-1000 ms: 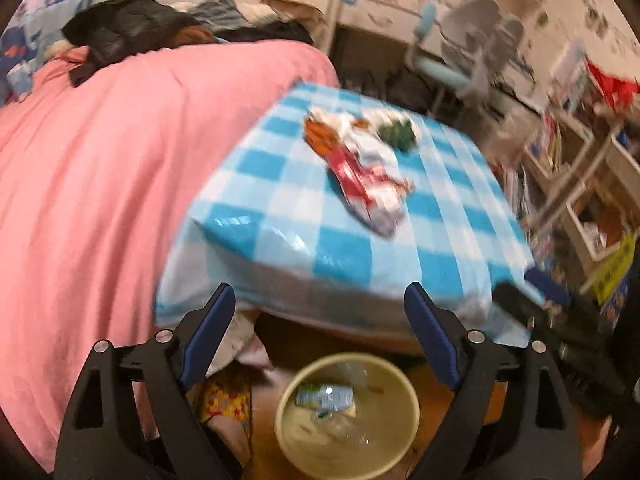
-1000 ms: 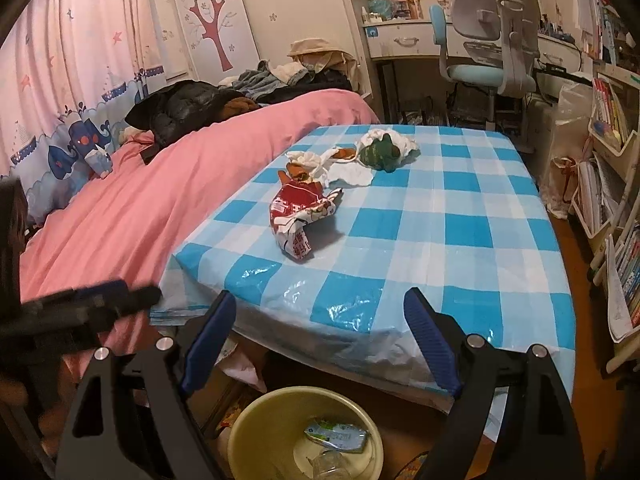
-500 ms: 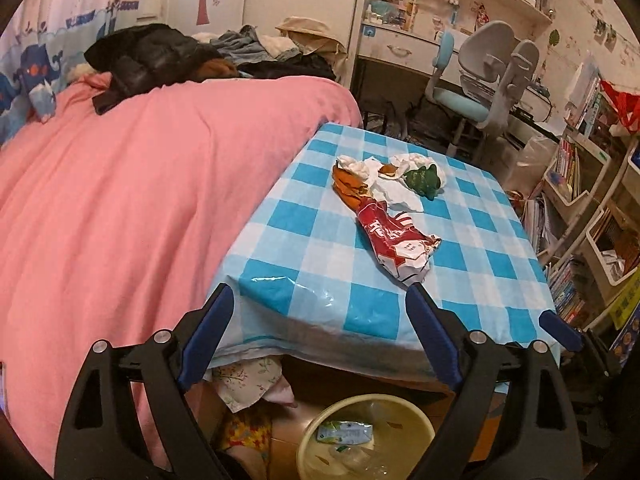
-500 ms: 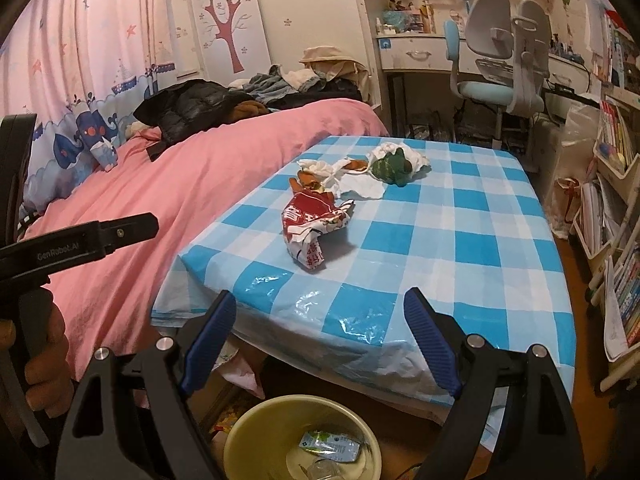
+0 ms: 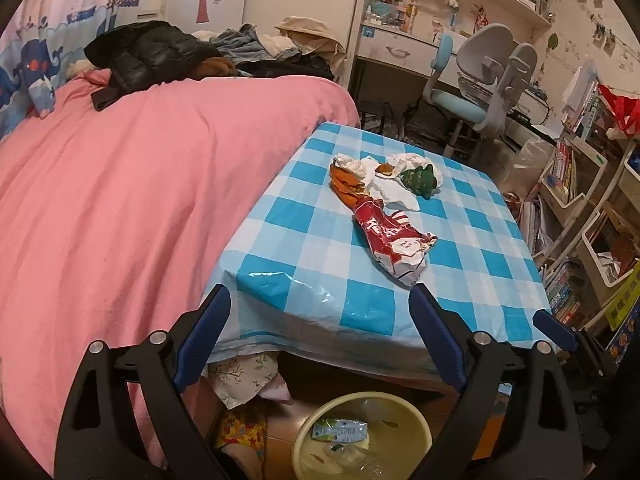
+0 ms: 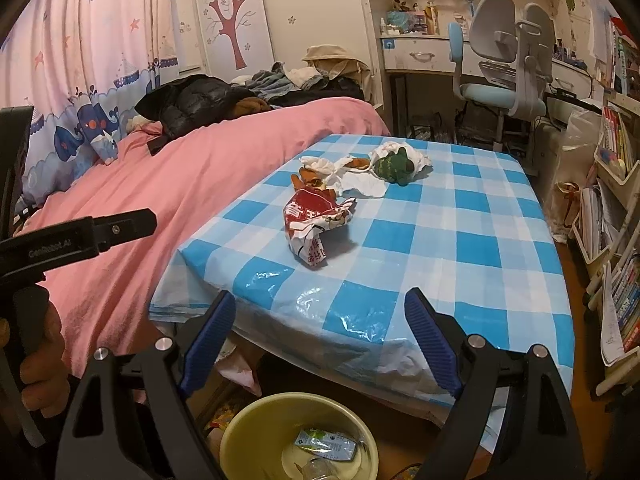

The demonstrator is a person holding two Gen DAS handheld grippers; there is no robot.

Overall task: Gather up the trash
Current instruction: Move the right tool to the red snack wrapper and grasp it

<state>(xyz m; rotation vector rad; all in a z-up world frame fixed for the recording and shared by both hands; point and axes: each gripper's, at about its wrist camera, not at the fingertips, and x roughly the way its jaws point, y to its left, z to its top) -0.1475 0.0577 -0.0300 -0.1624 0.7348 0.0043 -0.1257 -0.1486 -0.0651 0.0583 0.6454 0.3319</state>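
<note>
A crumpled red and white snack bag (image 5: pixel 394 242) (image 6: pixel 316 222) lies on the blue checked table (image 5: pixel 472 280) (image 6: pixel 472 240). Behind it sit orange peel (image 5: pixel 346 186) (image 6: pixel 308 176), white tissues (image 5: pixel 390 194) (image 6: pixel 360 184) and a green wrapper (image 5: pixel 420 180) (image 6: pixel 394 168). A yellow bin (image 5: pixel 362 436) (image 6: pixel 298 436) stands on the floor below the table's near edge, with a small carton (image 5: pixel 340 432) (image 6: pixel 326 446) inside. My left gripper (image 5: pixel 320 336) hangs open above the bin, short of the table edge, nothing between its fingers. My right gripper (image 6: pixel 320 338) is likewise open and empty.
A bed with a pink cover (image 5: pixel 120 200) (image 6: pixel 180 184) lies left of the table, clothes (image 5: pixel 160 52) piled at its far end. A desk and chair (image 5: pixel 480 80) (image 6: pixel 504 60) stand beyond. Bookshelves (image 5: pixel 592 216) (image 6: pixel 616 240) line the right. A hand (image 6: pixel 36 352) holds the left gripper's handle.
Both views have tilted up slightly, so the table and far wall show more and the bin sits lower in frame. Both grippers stay open and empty.
</note>
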